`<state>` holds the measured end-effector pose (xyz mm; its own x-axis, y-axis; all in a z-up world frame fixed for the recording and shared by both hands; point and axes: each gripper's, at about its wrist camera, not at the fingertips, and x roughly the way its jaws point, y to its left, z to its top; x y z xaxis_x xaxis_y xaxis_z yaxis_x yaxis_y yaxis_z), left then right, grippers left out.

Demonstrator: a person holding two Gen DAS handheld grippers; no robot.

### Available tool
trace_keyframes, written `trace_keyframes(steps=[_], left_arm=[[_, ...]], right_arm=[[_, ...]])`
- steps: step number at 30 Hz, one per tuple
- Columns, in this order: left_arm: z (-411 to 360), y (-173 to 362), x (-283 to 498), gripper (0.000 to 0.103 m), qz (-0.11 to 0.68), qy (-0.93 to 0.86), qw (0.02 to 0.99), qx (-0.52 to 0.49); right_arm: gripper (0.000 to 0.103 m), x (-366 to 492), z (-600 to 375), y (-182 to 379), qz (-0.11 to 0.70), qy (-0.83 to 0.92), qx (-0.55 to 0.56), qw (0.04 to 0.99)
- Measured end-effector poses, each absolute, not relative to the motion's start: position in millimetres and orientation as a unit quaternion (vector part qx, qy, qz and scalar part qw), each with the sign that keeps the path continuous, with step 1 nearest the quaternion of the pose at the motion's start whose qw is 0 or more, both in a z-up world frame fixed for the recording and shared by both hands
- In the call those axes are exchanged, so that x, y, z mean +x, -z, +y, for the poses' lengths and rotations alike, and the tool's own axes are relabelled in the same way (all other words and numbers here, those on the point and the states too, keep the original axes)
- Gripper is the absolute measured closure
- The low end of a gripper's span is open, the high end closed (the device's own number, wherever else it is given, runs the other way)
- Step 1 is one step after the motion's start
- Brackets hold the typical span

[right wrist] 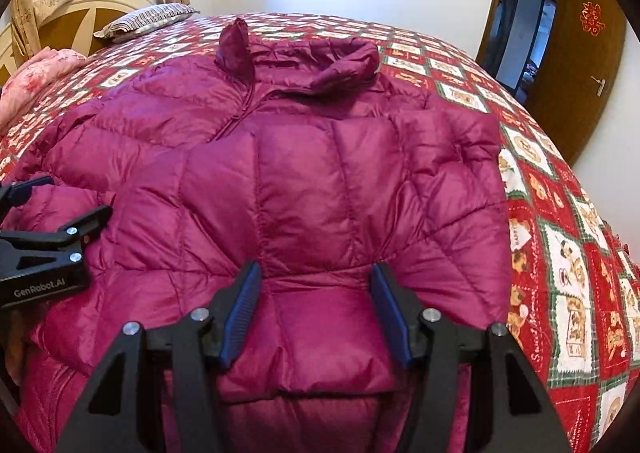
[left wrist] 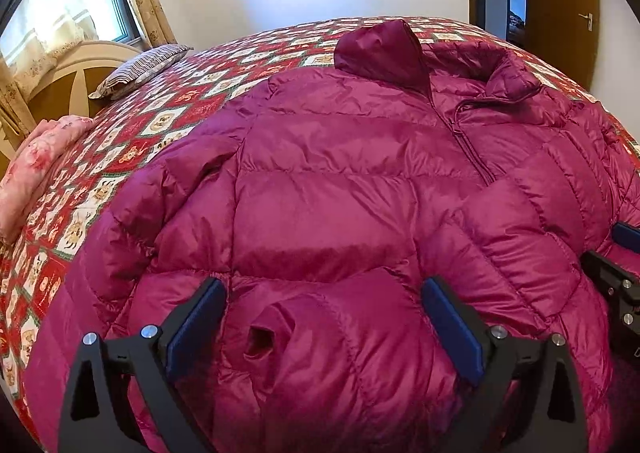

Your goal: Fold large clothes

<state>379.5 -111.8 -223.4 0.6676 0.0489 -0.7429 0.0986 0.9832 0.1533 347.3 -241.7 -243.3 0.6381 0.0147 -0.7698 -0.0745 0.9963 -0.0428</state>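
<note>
Blue-padded fingers [right wrist: 316, 305] of both grippers stand apart, gripping nothing, over a glossy magenta quilted down jacket [left wrist: 340, 181], zipped, sleeves folded across.

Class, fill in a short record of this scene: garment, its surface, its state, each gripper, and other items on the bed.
garment: magenta puffer jacket
surface: red patterned bedspread
state: front up, zipped, a sleeve folded across the chest
left gripper: open, jacket fabric between its fingers
right gripper: open, over the hem
other items: striped pillow, pink blanket
</note>
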Motion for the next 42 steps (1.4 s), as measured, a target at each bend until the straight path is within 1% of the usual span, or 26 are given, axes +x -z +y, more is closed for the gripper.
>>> trace_keyframes(steps=[10, 13, 16, 18, 20, 23, 27, 30, 33, 36, 38, 39, 40, 41, 42], left_arm=[[-112.0, 223.8, 380.7, 0.003, 0.411, 0.015, 0.907, 0.089], [-112.1, 222.6, 381.7, 0.002, 0.413, 0.015, 0.906, 0.089], [-107.5, 216.2, 381.0, 0.002, 0.419, 0.017, 0.903, 0.093], [-94.1, 201.8, 373.2, 0.002, 0.415, 0.004, 0.906, 0.088], [-70.3, 183.5, 361.0, 0.002, 0.406, 0.005, 0.911, 0.071], [-24.7, 163.6, 342.3, 0.002, 0.386, -0.013, 0.920, 0.065], [52.3, 159.6, 323.5, 0.003, 0.385, -0.060, 0.920, 0.044], [112.4, 168.4, 312.4, 0.003, 0.397, -0.104, 0.912, 0.019], [164.6, 190.9, 303.3, 0.003, 0.423, -0.143, 0.895, -0.010], [196.6, 214.4, 299.8, 0.003, 0.448, -0.147, 0.880, -0.060], [203.8, 222.4, 296.4, 0.003, 0.452, -0.136, 0.878, -0.082], [201.6, 220.9, 295.6, 0.012, 0.440, -0.135, 0.885, -0.077], [195.4, 217.5, 296.7, 0.027, 0.433, -0.122, 0.890, -0.073], [190.4, 215.5, 298.7, 0.059, 0.435, -0.107, 0.891, -0.070], [184.2, 213.6, 300.7, 0.077, 0.438, -0.096, 0.891, -0.071]], right_arm=[[0.042, 349.0, -234.6, 244.6, 0.427, -0.015, -0.058, 0.902], [0.041, 350.7, -235.4, 242.5, 0.429, -0.013, -0.059, 0.901], [0.033, 340.7, -237.5, 230.9, 0.419, -0.005, -0.066, 0.905], [0.019, 325.8, -240.6, 217.2, 0.399, 0.002, -0.060, 0.915], [0.014, 309.8, -243.2, 205.5, 0.384, 0.002, -0.057, 0.921], [0.013, 291.1, -242.4, 198.2, 0.378, -0.002, -0.051, 0.924], [0.013, 272.7, -234.8, 197.6, 0.374, -0.019, -0.043, 0.926], [0.013, 267.5, -226.6, 198.5, 0.367, -0.028, -0.046, 0.929], [0.013, 265.9, -221.2, 202.6, 0.370, -0.033, -0.045, 0.928], [0.013, 265.5, -216.2, 205.5, 0.369, -0.035, -0.047, 0.927], [0.013, 265.1, -213.6, 206.7, 0.370, -0.035, -0.050, 0.927], [0.013, 264.9, -212.8, 206.9, 0.370, -0.033, -0.052, 0.927], [0.013, 265.4, -213.4, 206.8, 0.369, -0.031, -0.053, 0.927], [0.013, 265.4, -214.3, 205.8, 0.367, -0.029, -0.051, 0.928], [0.013, 265.0, -216.0, 204.6, 0.364, -0.027, -0.048, 0.930]])
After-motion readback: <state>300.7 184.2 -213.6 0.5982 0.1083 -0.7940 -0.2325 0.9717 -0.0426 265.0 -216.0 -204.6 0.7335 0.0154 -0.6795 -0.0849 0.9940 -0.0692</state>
